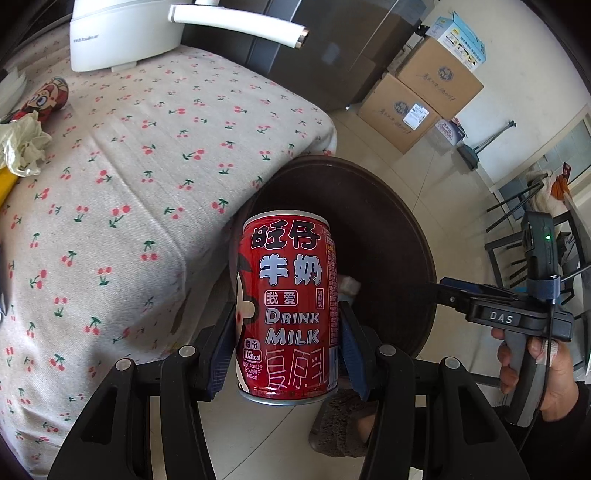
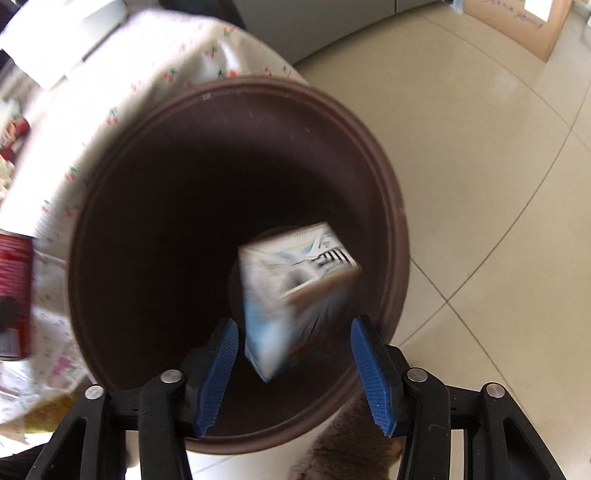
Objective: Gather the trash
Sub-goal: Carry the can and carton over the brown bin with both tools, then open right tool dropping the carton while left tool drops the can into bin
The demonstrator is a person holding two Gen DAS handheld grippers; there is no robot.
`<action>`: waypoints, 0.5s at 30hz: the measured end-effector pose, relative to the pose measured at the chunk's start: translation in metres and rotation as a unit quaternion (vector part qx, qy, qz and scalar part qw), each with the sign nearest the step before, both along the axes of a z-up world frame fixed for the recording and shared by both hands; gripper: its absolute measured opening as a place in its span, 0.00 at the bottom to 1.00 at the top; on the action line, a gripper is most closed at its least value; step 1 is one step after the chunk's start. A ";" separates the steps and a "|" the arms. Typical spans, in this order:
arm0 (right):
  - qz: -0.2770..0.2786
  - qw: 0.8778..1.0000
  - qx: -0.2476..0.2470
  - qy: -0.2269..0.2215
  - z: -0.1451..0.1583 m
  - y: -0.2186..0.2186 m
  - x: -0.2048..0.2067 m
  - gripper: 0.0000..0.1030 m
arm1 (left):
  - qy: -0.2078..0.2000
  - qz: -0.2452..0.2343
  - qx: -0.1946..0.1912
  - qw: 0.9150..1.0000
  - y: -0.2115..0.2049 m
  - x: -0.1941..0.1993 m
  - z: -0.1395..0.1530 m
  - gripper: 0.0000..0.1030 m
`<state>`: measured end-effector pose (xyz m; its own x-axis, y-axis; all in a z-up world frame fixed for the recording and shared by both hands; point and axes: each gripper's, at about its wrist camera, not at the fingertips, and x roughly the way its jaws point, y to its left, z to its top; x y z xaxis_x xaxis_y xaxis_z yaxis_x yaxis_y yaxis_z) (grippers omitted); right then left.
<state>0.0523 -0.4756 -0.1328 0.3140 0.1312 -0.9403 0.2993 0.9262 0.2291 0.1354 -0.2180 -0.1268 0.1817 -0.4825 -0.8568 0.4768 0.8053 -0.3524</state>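
Observation:
My left gripper (image 1: 288, 332) is shut on a red milk can (image 1: 290, 306) and holds it upright beside the table edge, in front of the dark brown bin (image 1: 406, 221). In the right wrist view my right gripper (image 2: 291, 350) is open above the bin (image 2: 388, 184). A white and blue carton (image 2: 291, 291), blurred, is in the air between the fingers and inside the bin's mouth, apart from both pads. The red can (image 2: 13, 291) shows at the left edge. The right gripper's body (image 1: 517, 314) shows in the left wrist view at the right.
The table with a cherry-print cloth (image 1: 129, 166) holds a crumpled tissue (image 1: 22, 147), a lying cartoon can (image 1: 44, 99) and a white appliance (image 1: 122, 33). Cardboard boxes (image 1: 424, 92) stand on the tiled floor behind the bin. A chair frame (image 1: 524, 229) is at the right.

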 end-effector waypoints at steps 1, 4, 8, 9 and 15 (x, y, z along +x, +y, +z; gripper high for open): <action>-0.004 1.000 -0.004 -0.004 0.004 -0.003 -0.003 0.67 | 0.001 -0.003 0.000 1.000 -0.004 0.000 -0.002 0.53; -0.004 1.000 -0.011 -0.018 0.015 -0.010 -0.009 0.69 | 0.002 -0.014 -0.001 1.000 -0.018 -0.002 -0.007 0.53; -0.007 0.999 -0.028 -0.035 0.033 -0.010 -0.015 0.72 | 0.002 -0.027 0.001 1.000 -0.029 -0.005 -0.013 0.53; -0.007 0.999 -0.031 -0.039 0.036 -0.012 -0.019 0.73 | 0.002 -0.029 0.003 1.000 -0.032 -0.005 -0.015 0.53; -0.020 0.998 -0.029 -0.056 0.048 -0.021 -0.029 0.75 | 0.004 -0.036 0.008 0.999 -0.034 -0.003 -0.025 0.54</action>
